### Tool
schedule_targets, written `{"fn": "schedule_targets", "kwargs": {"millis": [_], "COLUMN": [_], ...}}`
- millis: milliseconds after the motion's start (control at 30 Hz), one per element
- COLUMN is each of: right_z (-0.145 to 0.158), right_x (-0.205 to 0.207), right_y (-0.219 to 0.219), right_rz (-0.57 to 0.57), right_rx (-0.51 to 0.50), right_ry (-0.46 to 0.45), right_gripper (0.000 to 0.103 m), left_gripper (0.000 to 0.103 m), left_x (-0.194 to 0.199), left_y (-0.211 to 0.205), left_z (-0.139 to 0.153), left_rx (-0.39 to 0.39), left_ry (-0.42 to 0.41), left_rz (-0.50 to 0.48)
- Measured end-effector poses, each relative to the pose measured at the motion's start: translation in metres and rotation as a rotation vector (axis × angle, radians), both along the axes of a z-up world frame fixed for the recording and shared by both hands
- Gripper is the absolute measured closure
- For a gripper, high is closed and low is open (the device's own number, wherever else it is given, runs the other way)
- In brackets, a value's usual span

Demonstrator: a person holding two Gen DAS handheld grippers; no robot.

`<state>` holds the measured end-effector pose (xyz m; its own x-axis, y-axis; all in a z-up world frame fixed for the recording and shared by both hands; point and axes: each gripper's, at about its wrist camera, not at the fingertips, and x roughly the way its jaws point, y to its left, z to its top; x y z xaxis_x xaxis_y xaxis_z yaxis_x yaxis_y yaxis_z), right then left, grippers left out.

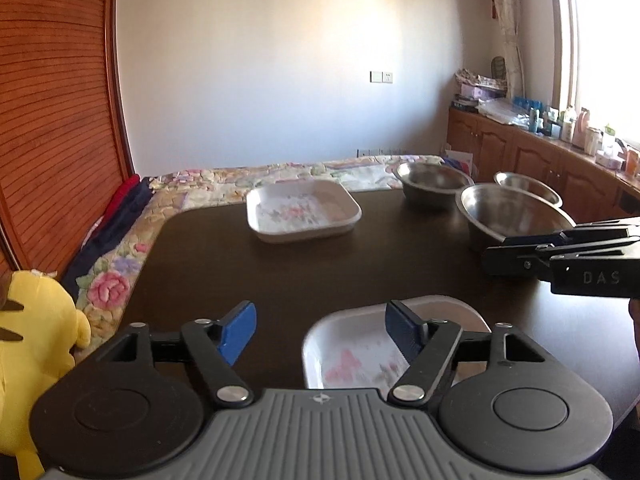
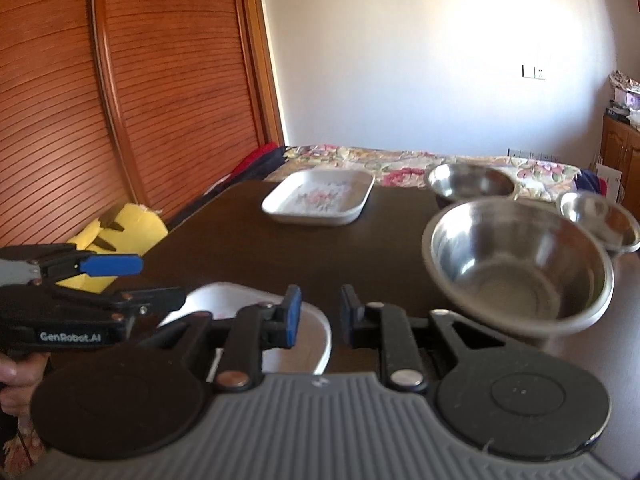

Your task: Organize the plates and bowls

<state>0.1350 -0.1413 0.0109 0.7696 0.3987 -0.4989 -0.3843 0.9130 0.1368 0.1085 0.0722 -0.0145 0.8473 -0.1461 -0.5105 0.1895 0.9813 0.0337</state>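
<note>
Two white square plates with a flower print lie on the dark table (image 1: 280, 272). The near plate (image 1: 360, 344) sits just under my left gripper (image 1: 322, 332), which is open with nothing between its blue pads; its right finger hangs over the plate's left rim. The far plate (image 1: 302, 210) lies toward the table's back edge. Three steel bowls stand at the right: a large one (image 2: 516, 264), one behind it (image 2: 468, 182) and a small one (image 2: 600, 220). My right gripper (image 2: 320, 316) hovers between the near plate (image 2: 248, 300) and the large bowl, open by a narrow gap and holding nothing.
A yellow plush toy (image 1: 36, 344) sits off the table's left edge on a flower-print quilt (image 1: 224, 182). A wooden slatted wardrobe (image 1: 52, 120) stands at the left. At the right, a low cabinet (image 1: 540, 152) holds bottles under a window.
</note>
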Motion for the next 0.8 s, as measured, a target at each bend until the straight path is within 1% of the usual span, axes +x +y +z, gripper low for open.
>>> {"fn": "schedule_targets", "kwargs": {"millis": [33, 133, 200, 400, 633, 800], "right_z": [0.004, 0.014, 0.021, 0.034, 0.034, 0.028], "right_x": [0.005, 0.021, 0.032, 0.069, 0.111, 0.133], "right_y": [0.000, 0.001, 0.003, 0.010, 0.027, 0.036], "right_rz": [-0.001, -0.003, -0.001, 0.008, 0.025, 0.030], "right_rx": [0.001, 0.000, -0.002, -0.024, -0.058, -0.076], "right_ry": [-0.003, -0.010, -0.013, -0.020, 0.005, 0.033], "right_gripper": [0.065, 0.065, 0.064, 0.064, 0.064, 0.064], "left_gripper": [0.026, 0.024, 0.022, 0.022, 0.022, 0.022], "left_x": [0.005, 0.022, 0.033, 0.072, 0.116, 0.143], "left_y": [0.001, 0.007, 0.010, 0.018, 0.029, 0.037], "left_z": [0.003, 0.012, 0.018, 0.030, 0.029, 0.024], "left_rx": [-0.001, -0.005, -0.007, -0.004, -0.010, -0.012], "left_ry": [-0.003, -0.007, -0.012, -0.015, 0.006, 0.030], "left_rz": [0.003, 0.014, 0.017, 0.029, 0.038, 0.038]}}
